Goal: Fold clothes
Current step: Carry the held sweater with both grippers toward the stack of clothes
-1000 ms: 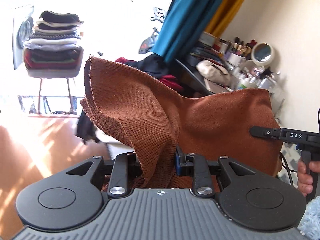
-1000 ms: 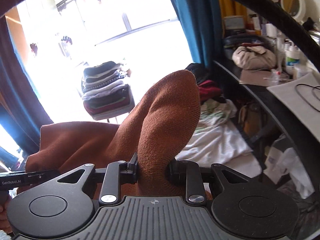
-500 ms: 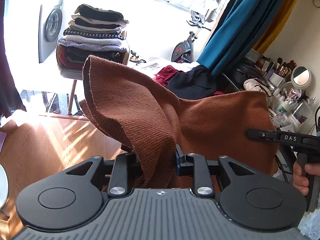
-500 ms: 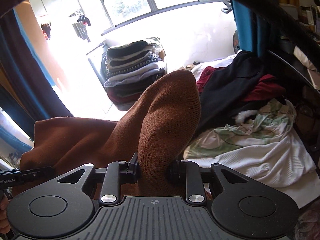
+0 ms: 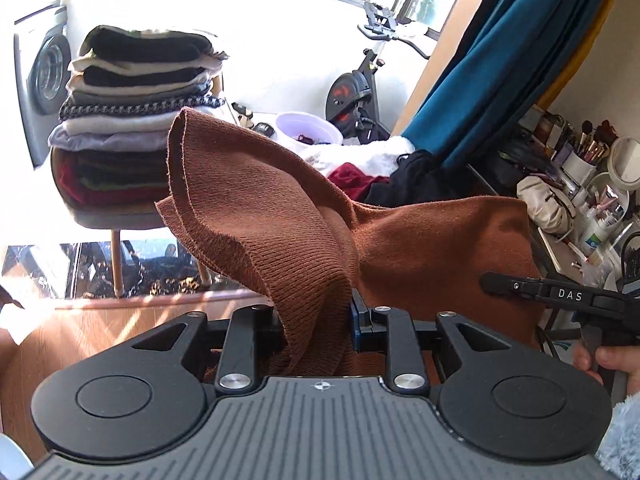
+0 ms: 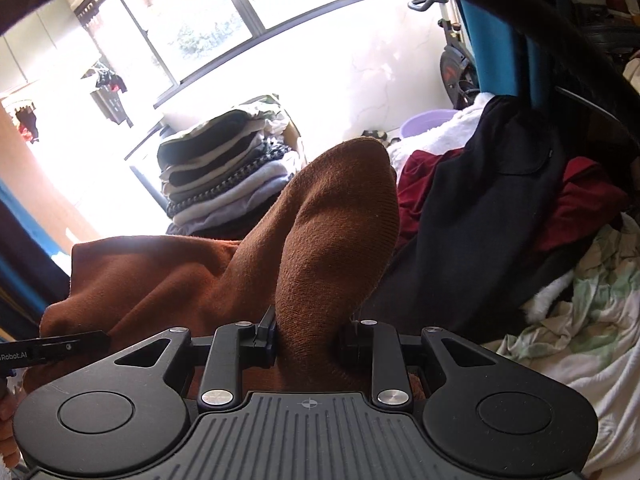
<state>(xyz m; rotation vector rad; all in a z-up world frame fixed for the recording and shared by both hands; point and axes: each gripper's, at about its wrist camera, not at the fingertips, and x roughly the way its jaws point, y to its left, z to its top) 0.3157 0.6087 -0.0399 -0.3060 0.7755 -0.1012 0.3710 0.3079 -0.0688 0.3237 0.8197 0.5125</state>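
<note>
Sunlit balcony glass, a washing machine [image 5: 46, 80] and an exercise bike [image 5: 356, 92] frame the scene as a rust-brown knit garment [image 5: 280, 216] hangs in mid-air, strung between two hand-held tools. Over the past second both cameras have swung away from the cluttered vanity shelf [image 5: 580, 184] and toward the chair [image 5: 116, 216] bearing a stack of folded clothes [image 5: 136, 120], which now looms larger in both views; the garment's drape has barely altered. That swing suggests the folded piece is being carried toward the stack rather than folded further, though it is not yet near enough to set down. The left claw [image 5: 316, 320] is clenched on a gathered bunch of the fabric, whose doubled, stitched hem curls upward in a soft flap. The right claw [image 6: 308, 336] is likewise clamped on a thick rounded fold of the same garment [image 6: 328, 240], which bulges upward like a cushion. The knit is fine-ribbed, matte and limp, sagging between the two grips. Behind it an unsorted heap of laundry [image 6: 520, 220] in black, dark red and white lies rumpled, with a lilac plastic basin [image 5: 310, 130] beyond. Teal curtains [image 5: 520, 60] fall in heavy vertical pleats at the right.
</note>
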